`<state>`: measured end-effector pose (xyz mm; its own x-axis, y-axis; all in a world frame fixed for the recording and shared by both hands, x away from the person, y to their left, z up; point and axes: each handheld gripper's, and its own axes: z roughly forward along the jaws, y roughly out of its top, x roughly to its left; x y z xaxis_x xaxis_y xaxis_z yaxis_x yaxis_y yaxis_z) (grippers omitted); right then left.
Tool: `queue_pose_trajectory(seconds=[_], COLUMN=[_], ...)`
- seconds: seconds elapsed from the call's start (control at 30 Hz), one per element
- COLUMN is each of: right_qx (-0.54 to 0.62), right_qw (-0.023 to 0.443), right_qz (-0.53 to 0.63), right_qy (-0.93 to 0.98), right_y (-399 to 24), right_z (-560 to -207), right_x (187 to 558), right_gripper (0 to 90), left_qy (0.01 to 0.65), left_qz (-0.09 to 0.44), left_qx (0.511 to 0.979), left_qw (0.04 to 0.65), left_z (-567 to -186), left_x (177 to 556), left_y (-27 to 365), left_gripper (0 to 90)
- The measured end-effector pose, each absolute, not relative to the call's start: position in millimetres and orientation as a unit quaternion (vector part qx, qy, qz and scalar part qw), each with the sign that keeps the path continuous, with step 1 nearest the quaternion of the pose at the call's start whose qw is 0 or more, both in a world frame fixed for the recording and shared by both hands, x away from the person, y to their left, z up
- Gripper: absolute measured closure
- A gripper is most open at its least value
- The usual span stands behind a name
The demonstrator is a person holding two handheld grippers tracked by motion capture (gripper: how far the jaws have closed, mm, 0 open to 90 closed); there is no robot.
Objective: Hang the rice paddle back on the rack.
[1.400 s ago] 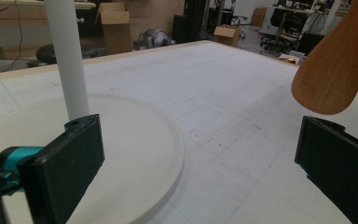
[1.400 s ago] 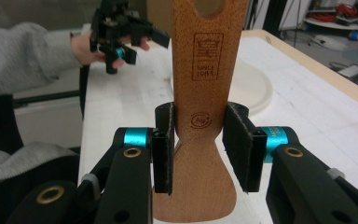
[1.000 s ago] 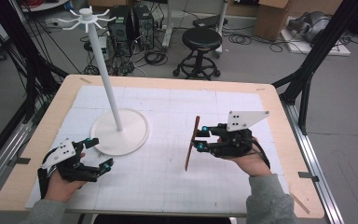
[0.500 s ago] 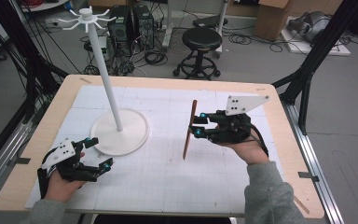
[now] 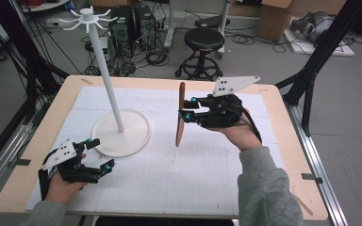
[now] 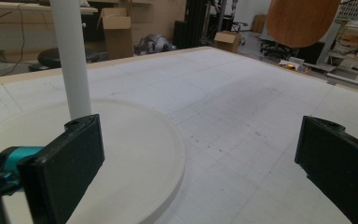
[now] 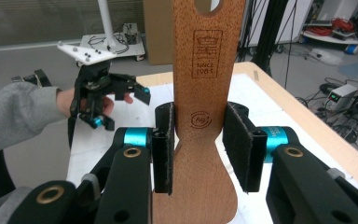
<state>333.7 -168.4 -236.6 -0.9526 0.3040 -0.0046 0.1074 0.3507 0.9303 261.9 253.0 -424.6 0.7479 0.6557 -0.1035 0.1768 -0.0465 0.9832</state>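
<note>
My right fingers [image 7: 163, 149] are clamped on the neck of a wooden spatula [image 7: 204, 93], one pad on each narrow edge, just above where the blade widens. In the right gripper view the handle runs straight up past the pads, a hole at its top, stamped marks on its face. My right gripper [image 5: 187, 109] points toward the stand [image 5: 121, 134], with my right hand [image 5: 235, 134] behind it, wrist raised and sleeve coming up from the near edge of the worktop [image 5: 283, 141].

The spatula stands nearly upright in the high view, long axis vertical, handle end up and blade down, tilted a little. It is held above the worktop, to the right of the stand's round base and clear of it.

My left fingers [image 6: 63, 172] are spread wide with nothing between them. My left gripper [image 5: 99, 157] sits low at the near left of the stand, just beside the rim of its base, aimed across the worktop. My left hand [image 5: 63, 181] rests low by the near edge. From the left gripper view the white pole [image 6: 72, 56] rises just past my left pad, and the spatula's blade shows far off, up high.
</note>
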Motion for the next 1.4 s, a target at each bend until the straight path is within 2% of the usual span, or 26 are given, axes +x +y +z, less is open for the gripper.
queue_pose_trajectory(seconds=[0.5,1.4], right_qx=[0.134,0.119], right_qw=[0.110,0.112], right_qz=[0.556,0.568], right_qy=[0.813,0.806], right_y=[-134.0,-76.8], right_z=[-215.0,-172.9], right_x=[354.3,374.5], right_gripper=[64.5,64.5], left_qy=[0.300,0.302], left_qz=[0.195,0.196], left_qx=[0.693,0.691], left_qw=[0.627,0.626], left_z=[-422.4,-422.8], left_x=[256.9,256.6], left_y=[257.6,260.8], left_gripper=[1.8,1.8])
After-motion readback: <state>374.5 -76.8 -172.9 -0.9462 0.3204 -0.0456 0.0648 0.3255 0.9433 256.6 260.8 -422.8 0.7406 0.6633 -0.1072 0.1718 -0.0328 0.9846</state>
